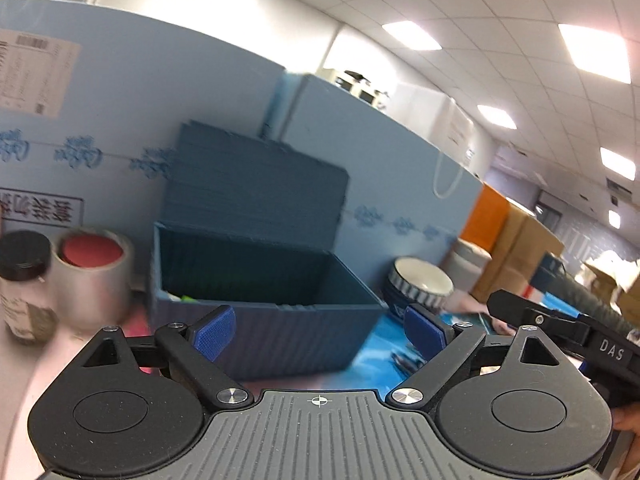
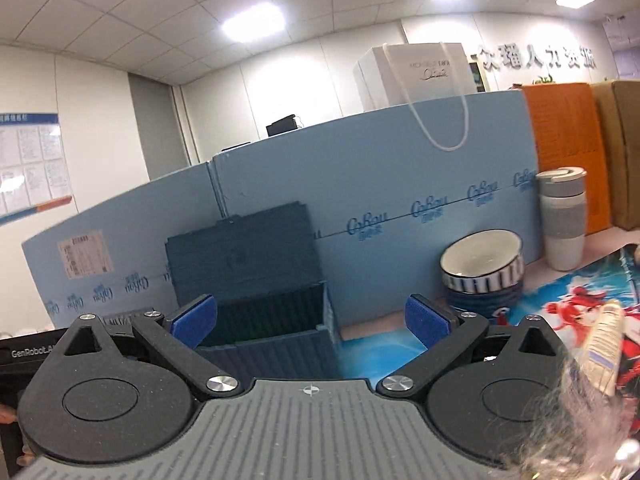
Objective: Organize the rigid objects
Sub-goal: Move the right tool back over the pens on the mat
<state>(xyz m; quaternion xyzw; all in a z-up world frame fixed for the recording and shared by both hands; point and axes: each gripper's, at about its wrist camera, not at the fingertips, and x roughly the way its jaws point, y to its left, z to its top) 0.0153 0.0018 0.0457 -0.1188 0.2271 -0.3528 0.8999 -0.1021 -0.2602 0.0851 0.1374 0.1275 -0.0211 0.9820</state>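
Note:
A dark blue ribbed box (image 1: 260, 312) stands in front of me with its lid tipped back against the blue board. Something green (image 1: 186, 298) shows in its near left corner; the rest of its inside is dark. My left gripper (image 1: 320, 332) is open just short of the box's near wall, with nothing between its blue pads. From the right wrist view the same box (image 2: 272, 344) sits ahead and slightly left. There my right gripper (image 2: 310, 324) is open and empty, apart from the box. A cream bottle (image 2: 608, 344) lies on the mat at the right.
Left of the box stand a silver can with a red top (image 1: 94, 276) and a dark-capped bottle (image 1: 24, 280). Stacked striped bowls (image 2: 482, 276) and a grey-banded tumbler (image 2: 562, 220) stand to the right. A blue foam board (image 2: 380, 184) walls the back. A colourful mat (image 2: 560, 304) covers the table.

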